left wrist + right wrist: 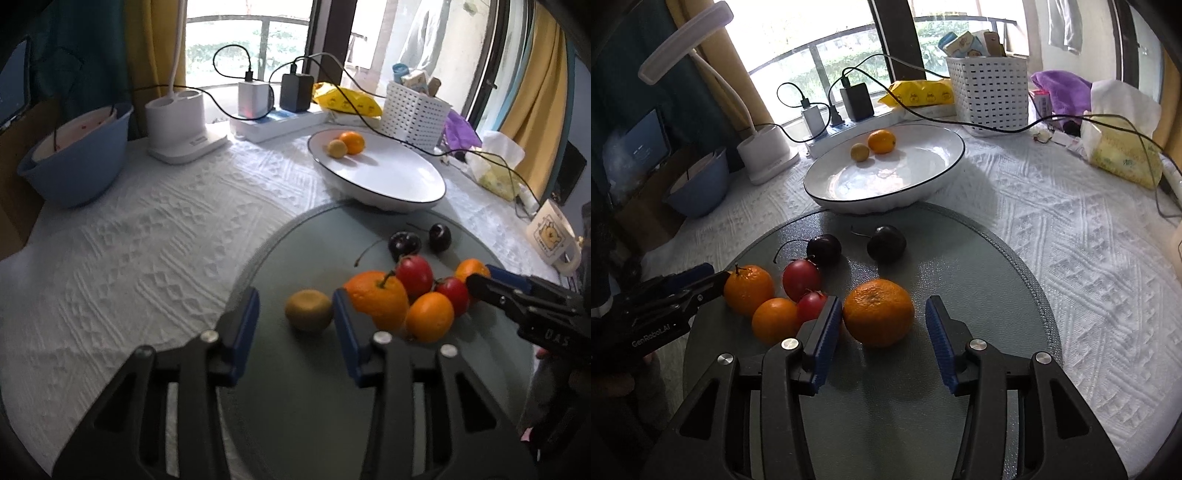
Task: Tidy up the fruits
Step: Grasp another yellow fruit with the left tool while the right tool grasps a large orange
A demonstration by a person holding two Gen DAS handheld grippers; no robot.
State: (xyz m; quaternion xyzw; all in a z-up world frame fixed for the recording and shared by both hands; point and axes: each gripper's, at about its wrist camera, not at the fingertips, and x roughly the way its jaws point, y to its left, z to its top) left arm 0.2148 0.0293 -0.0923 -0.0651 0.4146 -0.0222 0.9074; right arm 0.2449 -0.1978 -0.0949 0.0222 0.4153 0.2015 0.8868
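The left gripper (295, 317) has its fingers apart on either side of a greenish-brown kiwi (308, 309) on the grey mat (303, 391); the pads do not visibly press it, though the right pad hides the kiwi's edge, so contact there is uncertain. The right gripper (882, 325) is released, its fingers (938, 332) flanking a large orange (878, 312) without touching it.

In the right wrist view the mat holds three oranges, two red fruits (801, 278) and two dark cherries (886, 243) with stems; the kiwi is hidden behind the left gripper there. The lower red fruit is partly covered by a finger. In the left wrist view the far orange is half hidden by the right gripper.

The white plate (923, 184), beyond the mat on the cloth-covered worktop (129, 240), holds one orange (882, 141) and one small yellow fruit (859, 152), touching.
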